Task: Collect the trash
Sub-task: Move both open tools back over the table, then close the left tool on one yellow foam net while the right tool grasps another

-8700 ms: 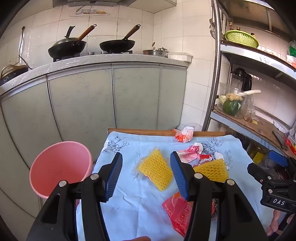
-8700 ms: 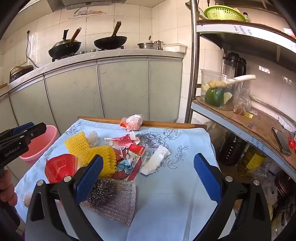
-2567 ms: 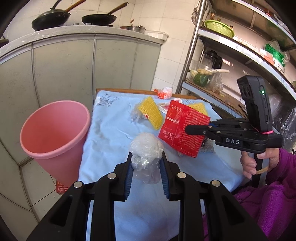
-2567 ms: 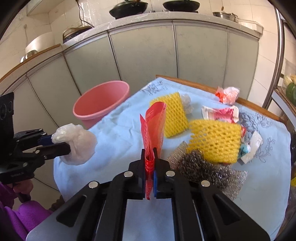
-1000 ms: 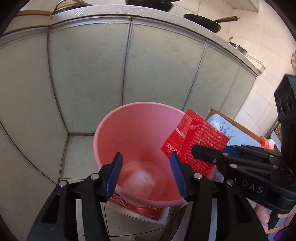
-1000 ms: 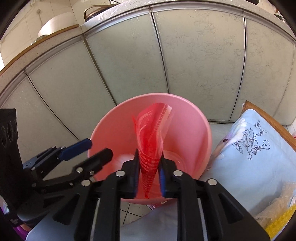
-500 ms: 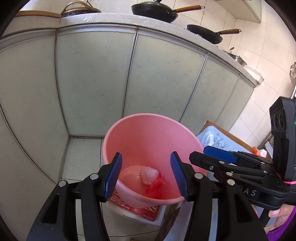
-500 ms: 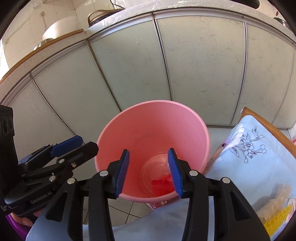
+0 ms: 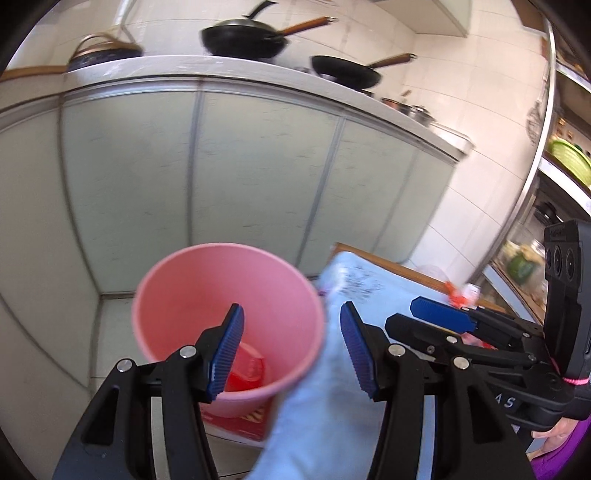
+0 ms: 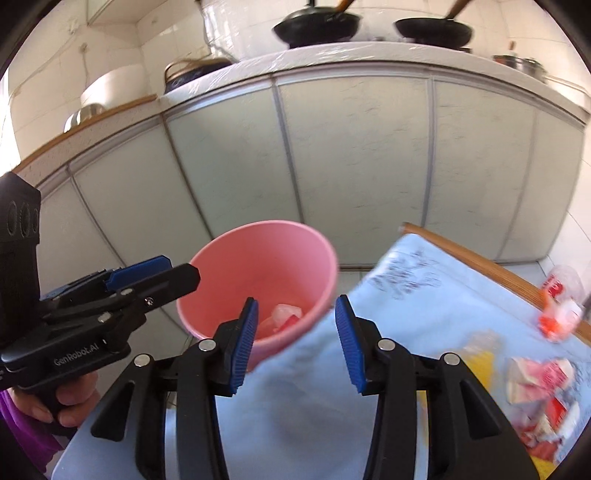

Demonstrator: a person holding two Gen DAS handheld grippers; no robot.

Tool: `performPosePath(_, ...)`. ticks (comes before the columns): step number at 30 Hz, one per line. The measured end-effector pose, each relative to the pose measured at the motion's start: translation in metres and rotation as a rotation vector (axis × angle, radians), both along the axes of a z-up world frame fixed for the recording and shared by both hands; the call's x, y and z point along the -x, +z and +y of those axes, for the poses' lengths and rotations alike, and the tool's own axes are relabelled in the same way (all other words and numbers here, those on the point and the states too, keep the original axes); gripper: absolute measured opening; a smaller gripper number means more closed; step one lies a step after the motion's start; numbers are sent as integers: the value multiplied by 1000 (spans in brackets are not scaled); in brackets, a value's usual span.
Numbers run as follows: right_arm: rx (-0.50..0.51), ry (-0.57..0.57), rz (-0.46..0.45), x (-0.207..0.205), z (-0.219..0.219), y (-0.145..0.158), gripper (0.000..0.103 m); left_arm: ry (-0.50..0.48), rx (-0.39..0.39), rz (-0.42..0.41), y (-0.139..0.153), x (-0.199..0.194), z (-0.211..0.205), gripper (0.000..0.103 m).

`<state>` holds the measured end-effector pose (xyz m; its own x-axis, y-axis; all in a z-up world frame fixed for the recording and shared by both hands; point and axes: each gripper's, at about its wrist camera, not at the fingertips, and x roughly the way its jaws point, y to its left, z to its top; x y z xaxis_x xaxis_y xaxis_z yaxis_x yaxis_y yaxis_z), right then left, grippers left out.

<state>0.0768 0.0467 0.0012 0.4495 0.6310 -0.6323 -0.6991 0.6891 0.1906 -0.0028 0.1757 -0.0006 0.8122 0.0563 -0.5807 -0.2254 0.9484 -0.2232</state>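
A pink bucket (image 9: 192, 280) stands on the floor left of the table; it also shows in the right wrist view (image 10: 236, 258). A red wrapper (image 9: 245, 373) lies at its bottom, beside a clear plastic wad (image 10: 282, 314). My left gripper (image 9: 291, 350) is open and empty over the bucket's right rim. My right gripper (image 10: 295, 347) is open and empty, above the bucket's near rim and the table corner. More trash lies on the table at the right: a red and white wrapper (image 10: 537, 373) and a crumpled red and white packet (image 10: 561, 310).
A light blue tablecloth (image 10: 424, 317) covers the table with a wooden far edge (image 10: 480, 266). Grey-green kitchen cabinets (image 9: 258, 173) stand behind the bucket, with woks (image 9: 243, 35) on the counter. A metal shelf rack (image 9: 543, 155) stands at the right.
Both grippers have pulled back and swung right, away from the bucket toward the table. Both stay open and empty. The red wrapper and plastic wad lie in the bucket.
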Motion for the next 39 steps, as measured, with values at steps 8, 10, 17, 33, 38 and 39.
performPosePath(8,-4,-110,-45,9,-67,13,44,-127,-2,-6,4,-17,-52,54)
performPosePath(10,0,-144,-56,14,-89,15,44,-153,1,-4,2,-21,-65,54)
performPosePath(17,28,-250,-70,28,-141,13,44,-235,-5,37,-12,-36,-102,54)
performPosePath(33,36,-374,-19,26,-212,-11,44,-387,107,225,-64,-82,-158,50)
performPosePath(38,33,-377,9,26,-223,-19,44,-369,128,267,-81,-98,-165,45)
performPosePath(39,32,-375,15,27,-225,-20,44,-361,133,276,-84,-101,-166,42)
